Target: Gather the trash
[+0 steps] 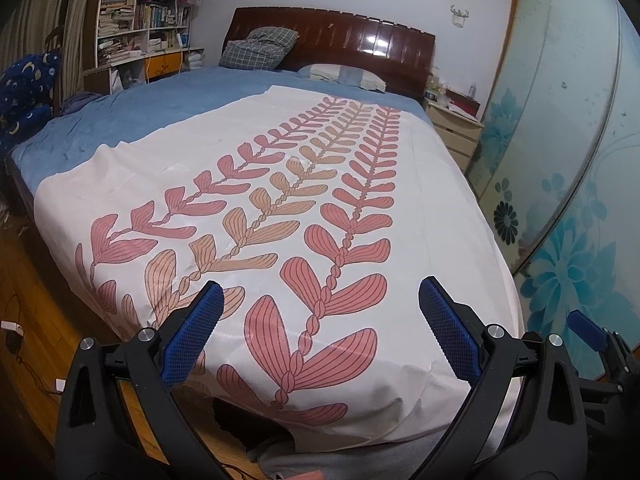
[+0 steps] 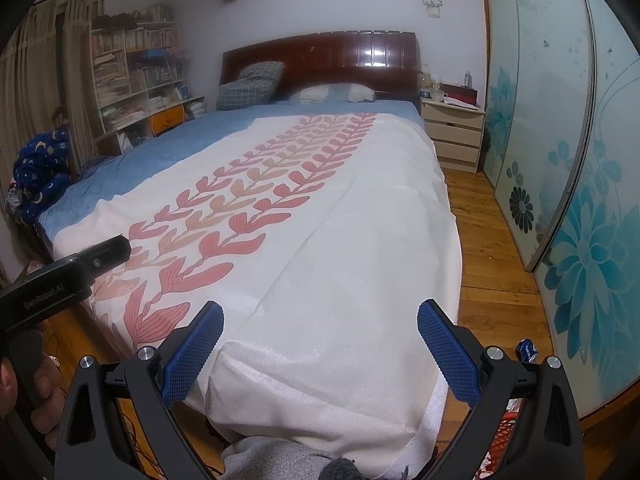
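Both grippers hover over the foot of a bed spread with a white cover [image 1: 304, 208] printed with pink and orange leaves. My left gripper [image 1: 320, 332] is open, with nothing between its blue pads. My right gripper [image 2: 320, 352] is open and empty too, above the bed's right corner. A blue crushed can [image 2: 527, 350] lies on the wood floor just right of the right gripper. A red basket [image 2: 502, 432] with bits inside peeks from behind the right finger. The left gripper's body [image 2: 68, 276] shows at the left of the right wrist view, held by a hand [image 2: 38, 396].
A blue sheet [image 1: 132, 120], pillows and a dark wood headboard [image 1: 360, 40] lie at the far end. A bookshelf [image 1: 136, 12] stands left, a nightstand [image 2: 454, 136] right. Sliding floral wardrobe doors [image 2: 560, 160] line the right side beyond a strip of floor. Cables [image 1: 16, 336] trail on the left floor.
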Motion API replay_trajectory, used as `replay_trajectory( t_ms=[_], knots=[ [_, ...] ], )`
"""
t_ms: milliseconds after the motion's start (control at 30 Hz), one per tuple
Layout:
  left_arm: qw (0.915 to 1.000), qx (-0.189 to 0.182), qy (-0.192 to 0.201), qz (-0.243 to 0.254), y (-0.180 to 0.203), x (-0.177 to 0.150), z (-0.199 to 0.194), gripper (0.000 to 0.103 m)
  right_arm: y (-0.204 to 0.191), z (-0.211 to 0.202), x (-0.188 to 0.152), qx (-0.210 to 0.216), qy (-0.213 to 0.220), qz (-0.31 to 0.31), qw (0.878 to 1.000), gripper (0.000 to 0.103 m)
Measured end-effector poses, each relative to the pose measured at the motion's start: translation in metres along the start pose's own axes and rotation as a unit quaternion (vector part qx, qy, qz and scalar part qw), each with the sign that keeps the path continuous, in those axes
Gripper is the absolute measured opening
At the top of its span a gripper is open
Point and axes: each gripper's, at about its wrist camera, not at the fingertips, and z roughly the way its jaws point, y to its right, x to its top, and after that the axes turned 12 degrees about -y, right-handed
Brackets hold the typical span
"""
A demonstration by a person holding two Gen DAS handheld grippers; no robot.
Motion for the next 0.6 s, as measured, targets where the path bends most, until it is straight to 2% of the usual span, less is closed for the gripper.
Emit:
replay_trajectory(
  t_ms=[433,600],
  knots=[
    [0.9998,-0.018,0.007,0.011,0.004,-0.0001,-0.0017,0.097,-0.0005,0.001,-0.001,0.001,-0.001,-0.004,1.0,0.096],
    [0.9999,-0.008,0.007,0.006,0.0046,0.001,-0.0016,0.097,-0.0001,0.0015,-0.0012,0.001,-0.001,-0.004,1.0,0.096]
  ],
)
